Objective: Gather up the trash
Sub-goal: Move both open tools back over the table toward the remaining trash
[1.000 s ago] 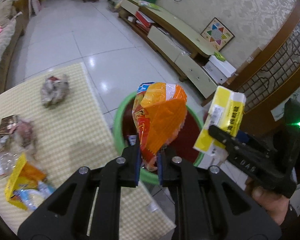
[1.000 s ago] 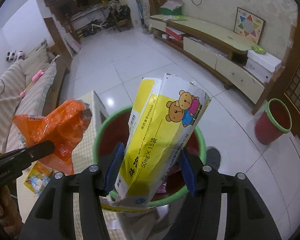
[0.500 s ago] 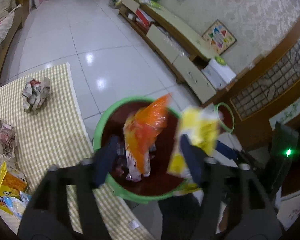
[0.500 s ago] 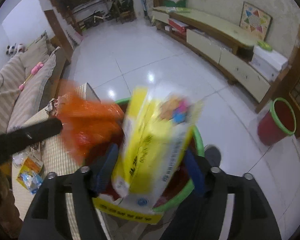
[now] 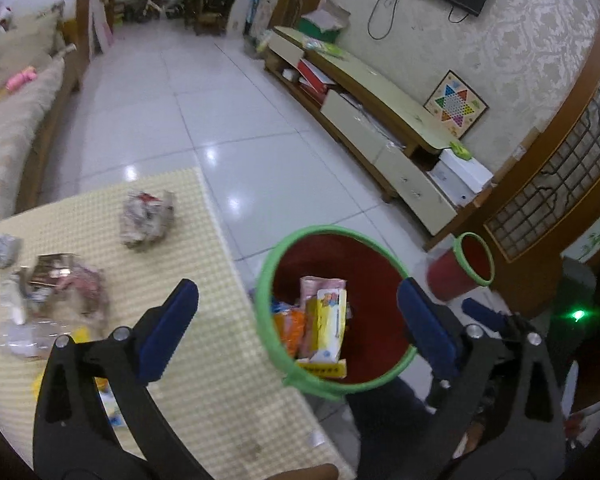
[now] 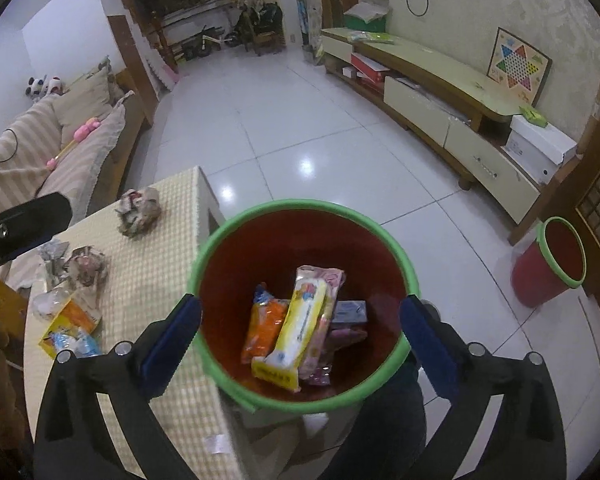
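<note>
print on the yellow box (image 6: 296, 330) too blurred, no text readable

Bin (image 6: 306, 206) mouth open above; table (image 6: 172, 280) edge crowds its left

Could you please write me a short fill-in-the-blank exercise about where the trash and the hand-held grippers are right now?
1. The yellow box and the orange bag lie inside the red ____ with the green rim.
2. Both the left hand-held gripper and the right hand-held gripper are ____.
3. The crumpled paper ball rests on the checkered ____.

Missing words: bin; open; table
</note>
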`<state>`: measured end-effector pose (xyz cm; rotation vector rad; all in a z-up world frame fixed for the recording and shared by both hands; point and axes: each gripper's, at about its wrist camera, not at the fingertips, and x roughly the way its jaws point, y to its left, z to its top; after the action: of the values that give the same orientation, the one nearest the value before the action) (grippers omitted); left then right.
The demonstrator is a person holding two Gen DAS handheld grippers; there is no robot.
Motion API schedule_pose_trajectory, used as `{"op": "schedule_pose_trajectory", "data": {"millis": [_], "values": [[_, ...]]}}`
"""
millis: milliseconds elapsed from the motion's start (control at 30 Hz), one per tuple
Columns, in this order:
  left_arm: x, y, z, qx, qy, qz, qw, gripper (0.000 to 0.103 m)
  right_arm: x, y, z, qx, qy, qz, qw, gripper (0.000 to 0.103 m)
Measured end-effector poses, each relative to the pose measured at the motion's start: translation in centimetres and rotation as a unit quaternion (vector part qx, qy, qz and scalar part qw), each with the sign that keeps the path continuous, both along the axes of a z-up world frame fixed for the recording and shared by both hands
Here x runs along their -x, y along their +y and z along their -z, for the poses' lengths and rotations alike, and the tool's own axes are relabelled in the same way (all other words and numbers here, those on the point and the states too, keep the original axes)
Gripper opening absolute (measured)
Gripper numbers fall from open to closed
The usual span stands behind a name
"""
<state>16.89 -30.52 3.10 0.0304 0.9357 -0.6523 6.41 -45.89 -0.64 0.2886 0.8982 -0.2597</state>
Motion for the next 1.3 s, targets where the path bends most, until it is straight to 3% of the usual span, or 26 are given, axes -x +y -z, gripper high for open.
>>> {"op": "schedule_pose_trajectory", "data": {"millis": [400, 700, 1000, 1300], "values": [[1.9, 11.2, -1.5, -0.033, -0.015, -0.085, 0.9957, 0.098, -0.5, 9.1, -3.4, 0.007, -0.035, -0.064, 0.997, 0.095], [3.9, 20.0, -2.0, -0.078, -0.039, -0.167, 0.9821, 0.098, -1.7, 17.4, -4.0, 0.01, -0.04, -0.129, 0.991, 0.095], [4.5, 25.3, -2.5, -0.081, -0.047, -0.211, 0.9729, 0.098, -2.4, 22.6, -3.1, 0.018, -0.029, -0.172, 0.985, 0.095], [4.4, 27.8, -1.7, -0.073, -0.038, -0.227, 0.9703, 0.098, -2.6, 24.8, -2.0, 0.024, -0.014, -0.188, 0.982, 0.095]]}}
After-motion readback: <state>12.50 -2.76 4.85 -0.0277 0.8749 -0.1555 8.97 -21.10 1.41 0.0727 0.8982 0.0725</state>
